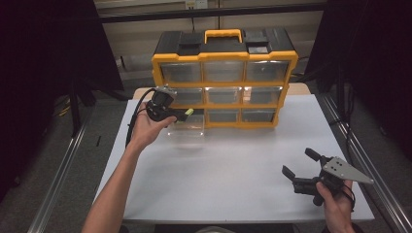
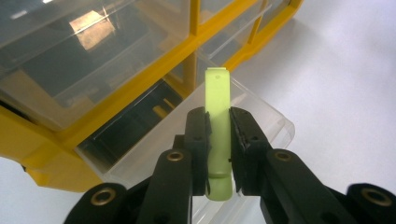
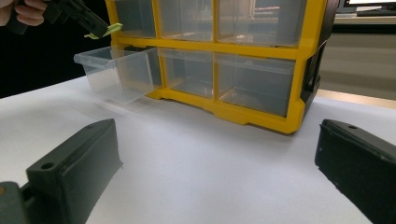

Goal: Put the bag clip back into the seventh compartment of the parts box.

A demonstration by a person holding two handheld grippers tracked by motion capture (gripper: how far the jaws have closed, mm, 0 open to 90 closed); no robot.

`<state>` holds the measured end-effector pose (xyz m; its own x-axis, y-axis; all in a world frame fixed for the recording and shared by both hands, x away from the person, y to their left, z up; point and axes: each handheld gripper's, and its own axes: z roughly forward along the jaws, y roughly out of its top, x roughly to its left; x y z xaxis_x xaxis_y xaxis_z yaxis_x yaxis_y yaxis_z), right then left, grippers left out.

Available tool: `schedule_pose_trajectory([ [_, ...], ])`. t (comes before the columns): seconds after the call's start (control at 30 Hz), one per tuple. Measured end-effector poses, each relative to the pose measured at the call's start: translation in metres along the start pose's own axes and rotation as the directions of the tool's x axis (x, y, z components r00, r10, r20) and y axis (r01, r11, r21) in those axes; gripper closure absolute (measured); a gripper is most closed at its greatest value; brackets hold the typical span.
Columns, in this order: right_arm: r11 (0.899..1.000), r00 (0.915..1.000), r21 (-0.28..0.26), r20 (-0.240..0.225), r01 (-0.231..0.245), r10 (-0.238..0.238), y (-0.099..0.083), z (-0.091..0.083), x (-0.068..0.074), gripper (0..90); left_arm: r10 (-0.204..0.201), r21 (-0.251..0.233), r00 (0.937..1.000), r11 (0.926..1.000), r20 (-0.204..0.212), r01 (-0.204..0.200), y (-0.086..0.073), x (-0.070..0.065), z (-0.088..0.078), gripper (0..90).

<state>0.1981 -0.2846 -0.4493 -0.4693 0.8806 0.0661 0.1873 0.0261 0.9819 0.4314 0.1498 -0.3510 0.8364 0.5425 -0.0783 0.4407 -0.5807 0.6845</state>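
A yellow and black drawer cabinet [image 1: 224, 77] stands at the back of the white table [image 1: 223, 170]. Its bottom left clear drawer [image 1: 187, 128] is pulled out. My left gripper [image 1: 187, 114] hovers just above that drawer, shut on a small light green flat piece [image 2: 218, 126] that sticks out past the pads over the drawer [image 2: 196, 140]. In the right gripper view the same green piece [image 3: 109, 30] hangs above the open drawer [image 3: 116, 72]. My right gripper [image 1: 301, 167] rests low at the table's front right, open and holding nothing.
The cabinet's other clear drawers [image 1: 223, 72] are shut, and a yellow carry handle [image 1: 223, 35] tops it. Metal rails [image 1: 362, 160] run along both sides of the table. White table surface lies between the cabinet and the right gripper.
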Motion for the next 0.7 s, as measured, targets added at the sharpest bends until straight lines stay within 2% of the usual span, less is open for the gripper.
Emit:
schedule_pose_trajectory([
  [0.03, 1.0, 1.0, 0.002, 0.0, -0.001, 0.001, 0.0, 0.0, 0.0, 0.0, 0.013, 0.006, 0.9999, 0.9999, -0.002, -0.013, -0.001, 0.0, 0.001, 78.3],
  [0.1, 1.0, 1.0, -0.001, 0.001, -0.003, 0.003, 0.0, 0.0, 0.001, 0.0, -0.012, 0.0, 0.9999, 0.9999, -0.001, 0.012, -0.002, -0.001, 0.004, 78.3],
  [0.17, 1.0, 1.0, 0.001, 0.0, -0.002, 0.002, 0.0, 0.0, 0.0, 0.0, -0.011, -0.004, 0.9999, 0.9999, -0.014, 0.011, -0.004, 0.0, 0.006, 78.3],
  [0.2, 1.0, 1.0, -0.001, 0.001, -0.002, 0.002, 0.0, 0.0, 0.0, 0.0, -0.018, 0.002, 0.9998, 0.9998, -0.001, 0.018, -0.004, 0.001, 0.006, 78.3],
  [0.27, 1.0, 1.0, -0.004, 0.002, -0.002, 0.002, 0.0, 0.0, 0.0, 0.0, -0.014, 0.012, 0.9999, 0.9998, 0.0, 0.014, -0.005, 0.002, 0.006, 78.3],
  [0.3, 1.0, 1.0, -0.003, 0.003, -0.003, 0.003, 0.0, 0.0, 0.0, 0.0, -0.027, 0.006, 0.9996, 0.9996, 0.001, 0.027, -0.005, 0.002, 0.007, 78.3],
  [0.4, 1.0, 1.0, 0.001, 0.0, 0.0, 0.0, 0.0, 0.0, 0.0, 0.0, -0.004, 0.017, 1.0, 0.9998, -0.005, 0.004, -0.005, 0.002, 0.009, 78.3],
  [0.47, 1.0, 1.0, -0.001, 0.002, 0.0, 0.0, 0.0, 0.0, 0.0, 0.0, -0.016, 0.02, 0.9999, 0.9997, -0.005, 0.017, -0.005, 0.002, 0.011, 78.3],
  [0.53, 1.0, 1.0, 0.0, 0.001, -0.001, 0.001, 0.0, 0.0, 0.0, 0.0, -0.007, 0.032, 0.9999, 0.9995, -0.009, 0.007, -0.005, 0.003, 0.013, 78.3],
  [0.57, 1.0, 1.0, 0.0, 0.001, -0.001, 0.001, 0.0, 0.0, 0.0, 0.0, -0.027, 0.025, 0.9996, 0.9993, -0.01, 0.028, -0.006, 0.002, 0.015, 78.3],
  [0.6, 1.0, 1.0, 0.001, 0.001, -0.001, 0.001, 0.0, 0.0, 0.0, 0.0, 0.007, 0.046, 0.9999, 0.9989, -0.009, -0.006, -0.006, 0.003, 0.015, 78.3],
  [0.7, 1.0, 1.0, -0.003, 0.001, -0.001, 0.001, 0.0, 0.0, 0.0, 0.0, -0.015, 0.044, 0.9998, 0.9989, -0.009, 0.016, -0.007, 0.002, 0.017, 78.2],
])
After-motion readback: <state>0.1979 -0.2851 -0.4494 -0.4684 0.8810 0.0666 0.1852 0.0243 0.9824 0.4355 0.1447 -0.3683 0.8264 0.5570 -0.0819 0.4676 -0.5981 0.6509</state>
